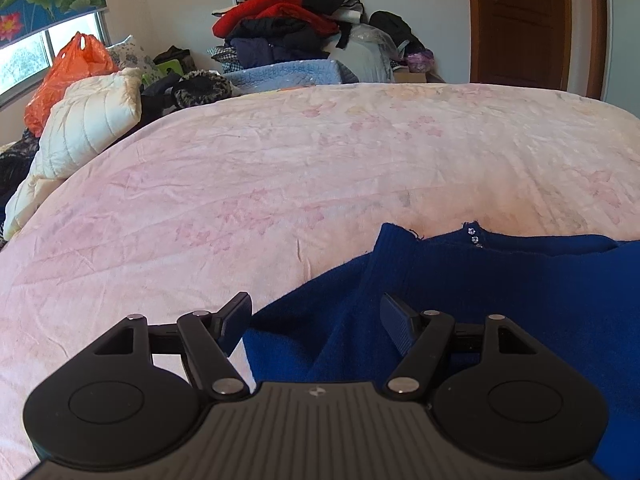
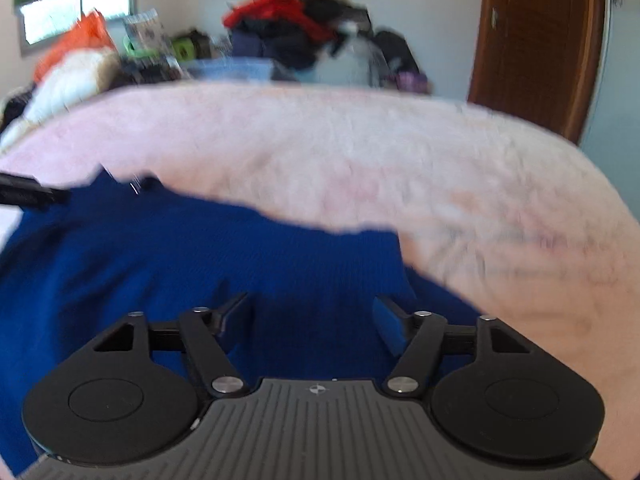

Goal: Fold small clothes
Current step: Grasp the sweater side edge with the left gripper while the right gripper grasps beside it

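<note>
Both claws, left (image 1: 316, 316) and right (image 2: 312, 316), gape open over the sweater (image 1: 500, 292), spread flat on the bed (image 1: 280, 168) ahead, likely for gripping.

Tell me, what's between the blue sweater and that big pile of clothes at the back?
Only the pink bedsheet: a bare stretch runs from the blue sweater to the pile of clothes, clearest in the left wrist view.

A bed (image 1: 280, 168) covered by a pale pink floral sheet carries a blue knit garment (image 1: 500, 280) at its near right. At the far left edge, a cream quilted pillow (image 1: 84, 128) rests against it.
</note>
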Available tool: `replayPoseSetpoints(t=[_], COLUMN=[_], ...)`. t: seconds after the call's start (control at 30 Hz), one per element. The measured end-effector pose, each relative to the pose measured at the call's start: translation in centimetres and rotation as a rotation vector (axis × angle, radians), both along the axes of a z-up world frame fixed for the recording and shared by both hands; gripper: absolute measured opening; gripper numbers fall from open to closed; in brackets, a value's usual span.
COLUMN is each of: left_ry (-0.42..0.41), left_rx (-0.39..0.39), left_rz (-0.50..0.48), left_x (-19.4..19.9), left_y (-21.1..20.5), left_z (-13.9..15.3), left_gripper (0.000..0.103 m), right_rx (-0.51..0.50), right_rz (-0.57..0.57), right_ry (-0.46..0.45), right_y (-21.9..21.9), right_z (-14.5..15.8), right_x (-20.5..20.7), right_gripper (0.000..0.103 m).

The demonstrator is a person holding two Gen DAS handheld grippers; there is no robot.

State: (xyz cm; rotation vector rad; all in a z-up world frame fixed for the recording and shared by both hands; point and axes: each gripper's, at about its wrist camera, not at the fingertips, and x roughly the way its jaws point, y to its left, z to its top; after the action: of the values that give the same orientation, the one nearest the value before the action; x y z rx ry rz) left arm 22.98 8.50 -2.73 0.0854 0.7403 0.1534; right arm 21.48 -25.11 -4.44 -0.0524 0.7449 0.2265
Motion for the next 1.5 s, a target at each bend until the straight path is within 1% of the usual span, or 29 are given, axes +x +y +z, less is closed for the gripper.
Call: replayPoseSetpoints(t=[0.07,0.1,0.13,0.17,0.2,0.23,0.33,0.37,0.4,0.43,0.5,0.57,0.63,0.7,0.87,0.97,1.07,1.13,1.17,1.33,1.4,1.5], left_ry=[-0.012,-0.015,-0.014,-0.017,-0.019,-0.016,0.021,0.025,0.006,-0.015,-0.033,-0.045,-0.052,-0.058,-0.063,-0.048,-0.066,-0.069,-0.064,-0.028,0.012,0.065], left_rx=[-0.026,-0.038,-0.049,-0.06,-0.067,-0.069,-0.044,-0.029,-0.018,-0.003,0.022,0.027,0.026,0.019,0.001,-0.007,-0.053,-0.073,-0.089,-0.225,-0.326,-0.459], left_rz=[-0.003,-0.007,-0.012,-0.022,-0.034,-0.047,-0.066,-0.055,-0.046,-0.039,-0.032,-0.024,-0.012,-0.004,-0.009,-0.037,-0.047,-0.061,-0.072,-0.105,-0.131,-0.152], left_x=[-1.4,-2.3,-2.9,-3.8,-4.5,-5.0,-5.6,-5.8,-6.1,-6.4,-6.7,-6.7,-6.8,-6.8,-6.9,-6.9,-7.6,-7.8,-7.8,-6.7,-5.8,-4.4], left_y=[0.0,-0.2,-0.4,-0.9,-1.3,-1.8,-3.4,-3.7,-4.0,-4.2,-4.6,-4.8,-4.7,-4.4,-4.0,-3.5,-1.9,-0.5,0.2,4.1,5.8,7.9], left_z=[0.5,0.7,0.9,0.9,0.8,0.6,-1.2,-1.9,-2.2,-2.4,-2.7,-2.9,-3.1,-3.2,-3.3,-2.8,-1.9,-1.5,-1.4,-0.7,-0.8,-1.3], left_gripper=[0.071,0.073,0.077,0.078,0.079,0.08,0.079,0.08,0.082,0.084,0.086,0.087,0.092,0.094,0.095,0.095,0.095,0.095,0.095,0.095,0.095,0.095], right_rx=[0.032,0.043,0.052,0.06,0.065,0.064,0.018,0.007,-0.003,-0.015,-0.019,-0.013,-0.011,-0.009,-0.003,-0.001,0.006,0.034,0.049,0.022,0.014,-0.047], right_rz=[-0.028,-0.024,-0.016,-0.009,-0.007,-0.005,-0.037,-0.044,-0.046,-0.051,-0.061,-0.063,-0.065,-0.066,-0.066,-0.066,-0.082,-0.112,-0.098,0.059,0.138,0.253], right_ry=[-0.018,-0.04,-0.053,-0.062,-0.068,-0.062,-0.01,-0.016,-0.045,-0.054,-0.067,-0.077,-0.09,-0.095,-0.094,-0.096,-0.102,-0.13,-0.145,-0.205,-0.204,-0.21], right_y=[-0.1,0.0,0.1,0.2,0.4,0.6,1.2,1.4,1.6,1.9,2.1,2.0,1.9,1.9,1.7,1.7,1.6,1.7,2.0,5.8,7.9,11.5], right_z=[0.8,1.3,1.7,1.9,1.9,1.8,-0.2,-0.7,-0.9,-1.0,-1.2,-1.4,-1.5,-1.6,-1.6,-1.6,-1.3,-0.7,-0.2,2.2,2.7,2.9], right_x=[-1.1,-2.2,-3.2,-4.1,-4.8,-5.3,-5.4,-5.5,-5.9,-6.0,-6.1,-6.1,-6.3,-6.3,-6.2,-6.2,-6.5,-7.4,-7.9,-9.8,-10.5,-12.1], right_gripper=[0.074,0.075,0.08,0.084,0.091,0.095,0.098,0.099,0.103,0.102,0.103,0.103,0.103,0.103,0.103,0.103,0.102,0.102,0.102,0.102,0.102,0.102])
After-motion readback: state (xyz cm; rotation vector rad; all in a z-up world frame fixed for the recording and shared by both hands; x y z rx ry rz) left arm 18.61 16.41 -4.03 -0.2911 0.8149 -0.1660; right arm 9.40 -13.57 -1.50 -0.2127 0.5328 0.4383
